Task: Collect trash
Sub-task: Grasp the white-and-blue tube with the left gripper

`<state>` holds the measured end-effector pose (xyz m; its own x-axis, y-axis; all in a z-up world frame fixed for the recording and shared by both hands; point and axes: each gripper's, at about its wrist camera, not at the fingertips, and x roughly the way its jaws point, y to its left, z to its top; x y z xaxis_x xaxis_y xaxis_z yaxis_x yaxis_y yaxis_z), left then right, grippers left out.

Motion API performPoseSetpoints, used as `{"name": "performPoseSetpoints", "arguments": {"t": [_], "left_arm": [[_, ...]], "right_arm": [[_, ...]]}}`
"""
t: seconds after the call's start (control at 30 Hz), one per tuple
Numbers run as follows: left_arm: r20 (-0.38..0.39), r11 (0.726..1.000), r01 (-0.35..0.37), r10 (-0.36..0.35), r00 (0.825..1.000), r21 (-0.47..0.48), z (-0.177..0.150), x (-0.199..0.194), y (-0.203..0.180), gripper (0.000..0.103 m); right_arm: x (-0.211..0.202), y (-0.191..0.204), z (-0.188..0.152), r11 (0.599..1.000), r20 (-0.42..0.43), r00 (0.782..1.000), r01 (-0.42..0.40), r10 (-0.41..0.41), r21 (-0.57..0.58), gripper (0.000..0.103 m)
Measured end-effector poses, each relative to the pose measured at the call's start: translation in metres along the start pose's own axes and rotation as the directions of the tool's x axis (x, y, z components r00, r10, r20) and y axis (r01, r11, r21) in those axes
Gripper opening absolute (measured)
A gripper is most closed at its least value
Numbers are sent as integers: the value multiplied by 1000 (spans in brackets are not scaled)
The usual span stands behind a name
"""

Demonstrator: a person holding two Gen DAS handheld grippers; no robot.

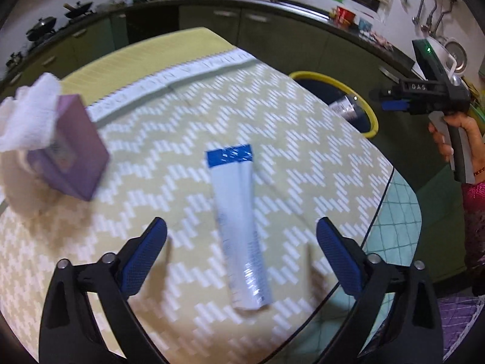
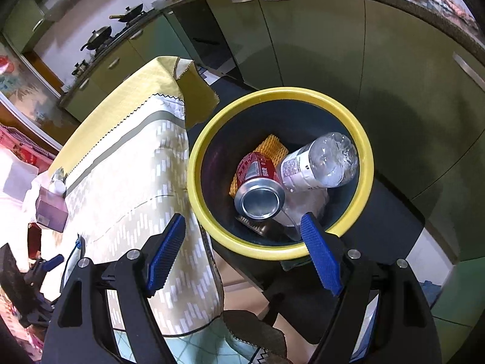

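Observation:
A flattened white tube with a blue end [image 1: 239, 227] lies on the patterned tablecloth [image 1: 303, 151]. My left gripper [image 1: 241, 236] hovers over it, open, one blue pad on either side and neither touching the tube. A yellow-rimmed bin [image 2: 282, 247] stands beside the table; in it lie a red can [image 2: 259, 182], a clear plastic bottle [image 2: 318, 163] and a yellow wrapper [image 2: 272, 147]. My right gripper [image 2: 244, 242] hangs open above the bin's near rim with nothing between its fingers. It also shows at the right of the left wrist view [image 1: 391, 98], held by a hand [image 1: 466, 139].
A purple tissue box [image 1: 71, 148] with white tissue sticking out stands at the table's left. The bin rim [image 1: 327, 80] sits past the table's right edge. Green kitchen cabinets [image 2: 318, 39] run behind. A teal grid mat [image 1: 397, 212] covers the table's near corner.

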<state>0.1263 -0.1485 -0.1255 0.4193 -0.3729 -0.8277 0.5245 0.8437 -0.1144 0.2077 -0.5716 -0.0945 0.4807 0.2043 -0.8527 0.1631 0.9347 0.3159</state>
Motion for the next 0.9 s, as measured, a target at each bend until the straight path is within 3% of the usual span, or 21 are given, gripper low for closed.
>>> {"name": "performPoseSetpoints", "arguments": {"t": [0.1, 0.23, 0.37, 0.53, 0.67, 0.9], "left_arm": [[-20, 1000, -17, 17, 1000, -8, 5, 9, -2, 72], [-31, 999, -28, 27, 999, -33, 11, 10, 0, 66], [-38, 998, -58, 57, 998, -24, 10, 9, -2, 52], [-41, 995, -95, 95, 995, -5, 7, 7, -7, 42], [-33, 994, -111, 111, 993, 4, 6, 6, -8, 24], [-28, 997, -70, 71, 997, 20, 8, -1, -16, 22]], "right_arm": [[2, -3, -3, 1000, -4, 1000, -17, 17, 5, 78], [4, -5, -6, 999, -7, 999, -34, 34, 4, 78], [4, -7, -5, 999, -2, 999, -46, 46, 6, 78], [7, -7, -6, 998, -4, 998, -59, 59, 4, 78], [9, -6, -8, 998, -8, 998, -65, 65, -1, 78], [4, -9, -10, 998, 3, 998, -62, 62, 6, 78]]}}
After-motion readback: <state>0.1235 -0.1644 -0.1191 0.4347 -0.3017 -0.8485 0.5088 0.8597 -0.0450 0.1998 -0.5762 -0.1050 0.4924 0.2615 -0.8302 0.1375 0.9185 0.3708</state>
